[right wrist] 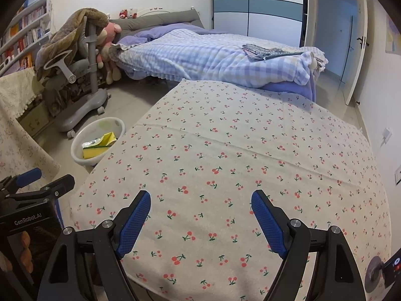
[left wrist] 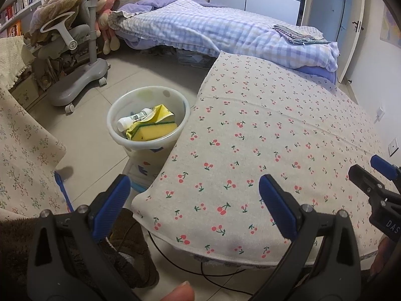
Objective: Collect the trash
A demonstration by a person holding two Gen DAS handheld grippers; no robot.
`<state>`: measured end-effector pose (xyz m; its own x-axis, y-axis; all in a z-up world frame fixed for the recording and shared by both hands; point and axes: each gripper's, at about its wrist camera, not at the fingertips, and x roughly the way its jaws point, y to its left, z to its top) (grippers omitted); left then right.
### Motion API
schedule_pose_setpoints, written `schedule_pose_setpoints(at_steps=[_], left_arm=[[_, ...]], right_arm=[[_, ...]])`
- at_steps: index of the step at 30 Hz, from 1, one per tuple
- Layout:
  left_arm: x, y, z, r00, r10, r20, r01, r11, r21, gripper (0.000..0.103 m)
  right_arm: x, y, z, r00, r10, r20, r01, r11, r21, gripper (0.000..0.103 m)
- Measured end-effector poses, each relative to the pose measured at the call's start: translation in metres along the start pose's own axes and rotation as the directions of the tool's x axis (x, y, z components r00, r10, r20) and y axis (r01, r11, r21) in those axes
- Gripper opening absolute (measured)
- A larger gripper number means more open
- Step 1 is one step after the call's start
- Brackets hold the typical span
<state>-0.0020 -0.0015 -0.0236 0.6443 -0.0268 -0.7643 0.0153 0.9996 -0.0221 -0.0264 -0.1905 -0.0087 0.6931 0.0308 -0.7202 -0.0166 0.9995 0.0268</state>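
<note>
Bedroom, cherry cloth (right wrist: 225, 150) bare | bin (left wrist: 147, 118) held sponge (left wrist: 155, 131), perhaps a bottle (left wrist: 134, 120) | left gripper (left wrist: 194, 193) and right gripper (right wrist: 200, 209) gaped wide, empty

- worktop (right wrist: 225, 150) covered by cherry-print cloth, nothing on it
- bed (left wrist: 200, 25) behind it, checked blue-and-white quilt, rumpled
- folded cloth (left wrist: 298, 33) on quilt near bed's foot
- grey chair (left wrist: 80, 50) on wheels left of bed, brown blanket (left wrist: 65, 2) heaped over it
- pink soft toy (left wrist: 110, 15) between chair and bed
- bookshelf (right wrist: 22, 32) on far left wall
- wardrobe (right wrist: 258, 7), blue and white panels, behind bed
- door (right wrist: 356, 50) at right, open
- black cable (left wrist: 190, 268) on floor under worktop's near edge
</note>
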Motion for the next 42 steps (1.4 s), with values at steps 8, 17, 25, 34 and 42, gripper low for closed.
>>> schedule_pose_setpoints(at_steps=[8,17,25,34,42], left_arm=[[-0.0003,0.0008,0.0004,1.0,0.0,0.002,0.0,1.0,-0.001,0.102],[-0.0003,0.0008,0.0003,1.0,0.0,0.002,0.0,1.0,0.0,0.102],[-0.0003,0.0007,0.0,1.0,0.0,0.002,0.0,1.0,-0.001,0.102],[-0.0003,0.0009,-0.0004,1.0,0.001,0.002,-0.001,1.0,-0.001,0.102],[-0.0012,0.0029,0.0047,1.0,-0.002,0.0,0.002,1.0,-0.007,0.102]], right_arm=[[0.002,-0.0012,0.0,1.0,0.006,-0.007,-0.006,1.0,0.009,0.084],[0.0033,-0.0005,-0.0005,1.0,0.011,-0.014,-0.01,1.0,0.016,0.084],[0.0041,-0.0003,-0.0014,1.0,0.013,-0.019,-0.012,1.0,0.023,0.084],[0.0045,0.0,-0.0023,1.0,0.013,-0.021,-0.012,1.0,0.027,0.084],[0.0046,-0.0009,-0.0017,1.0,0.014,-0.02,-0.013,0.999,0.029,0.084]])
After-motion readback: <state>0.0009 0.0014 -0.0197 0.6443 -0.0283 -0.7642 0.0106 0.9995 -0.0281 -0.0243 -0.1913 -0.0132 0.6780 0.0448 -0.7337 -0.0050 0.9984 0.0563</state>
